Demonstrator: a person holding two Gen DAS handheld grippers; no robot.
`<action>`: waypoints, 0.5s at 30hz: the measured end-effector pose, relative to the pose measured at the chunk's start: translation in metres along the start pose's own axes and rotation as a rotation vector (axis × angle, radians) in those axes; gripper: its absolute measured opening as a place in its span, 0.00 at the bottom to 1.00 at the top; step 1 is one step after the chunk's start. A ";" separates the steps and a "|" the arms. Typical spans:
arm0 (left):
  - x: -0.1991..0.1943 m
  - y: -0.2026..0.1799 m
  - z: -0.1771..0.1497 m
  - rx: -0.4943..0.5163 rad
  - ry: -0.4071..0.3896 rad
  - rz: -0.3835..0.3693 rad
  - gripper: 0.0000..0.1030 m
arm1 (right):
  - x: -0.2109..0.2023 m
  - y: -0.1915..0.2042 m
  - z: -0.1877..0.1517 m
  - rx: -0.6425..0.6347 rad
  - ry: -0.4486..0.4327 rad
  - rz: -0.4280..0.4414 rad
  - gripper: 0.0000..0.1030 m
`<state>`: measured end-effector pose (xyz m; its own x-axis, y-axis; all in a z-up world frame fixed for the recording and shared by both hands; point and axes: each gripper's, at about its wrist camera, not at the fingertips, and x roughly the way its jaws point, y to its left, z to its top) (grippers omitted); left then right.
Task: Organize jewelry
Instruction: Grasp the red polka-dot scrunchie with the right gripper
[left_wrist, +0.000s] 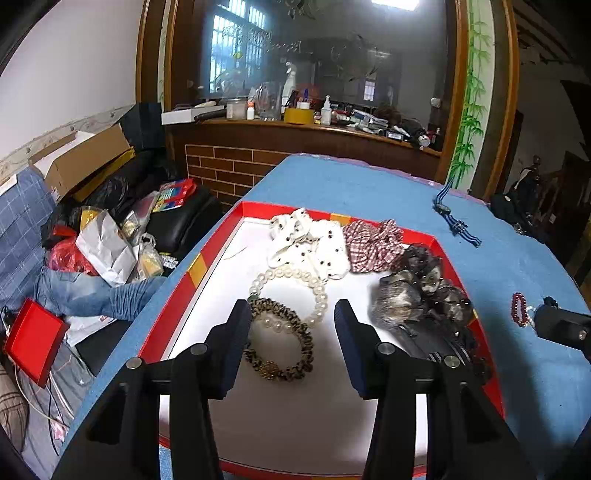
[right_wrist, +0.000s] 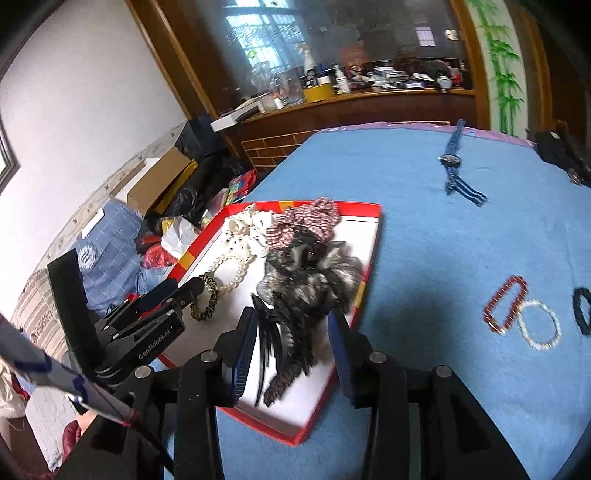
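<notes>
Tray's near-left white floor is open to me. Scrunchies crowd its far edge and right side; blue tabletop right of tray mostly free.

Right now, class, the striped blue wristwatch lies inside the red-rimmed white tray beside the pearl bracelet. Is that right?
Not quite. The striped blue wristwatch lies outside the red-rimmed white tray, on the blue tablecloth beyond it. The pearl bracelet is in the tray. The right wrist view shows this.
</notes>
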<state>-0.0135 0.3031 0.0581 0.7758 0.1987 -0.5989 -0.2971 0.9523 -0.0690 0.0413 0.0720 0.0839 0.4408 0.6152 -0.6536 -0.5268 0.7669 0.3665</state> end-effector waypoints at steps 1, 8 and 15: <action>-0.002 -0.001 0.000 0.002 -0.004 -0.005 0.44 | -0.007 -0.005 -0.004 0.012 -0.008 -0.006 0.42; -0.018 -0.020 -0.001 0.061 0.005 -0.037 0.45 | -0.058 -0.055 -0.028 0.103 -0.051 -0.064 0.42; -0.043 -0.056 0.008 0.087 0.028 -0.147 0.47 | -0.135 -0.128 -0.054 0.230 -0.132 -0.237 0.46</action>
<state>-0.0258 0.2430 0.0938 0.7911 0.0508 -0.6095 -0.1319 0.9873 -0.0889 0.0101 -0.1186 0.0896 0.6290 0.4223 -0.6527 -0.2281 0.9029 0.3643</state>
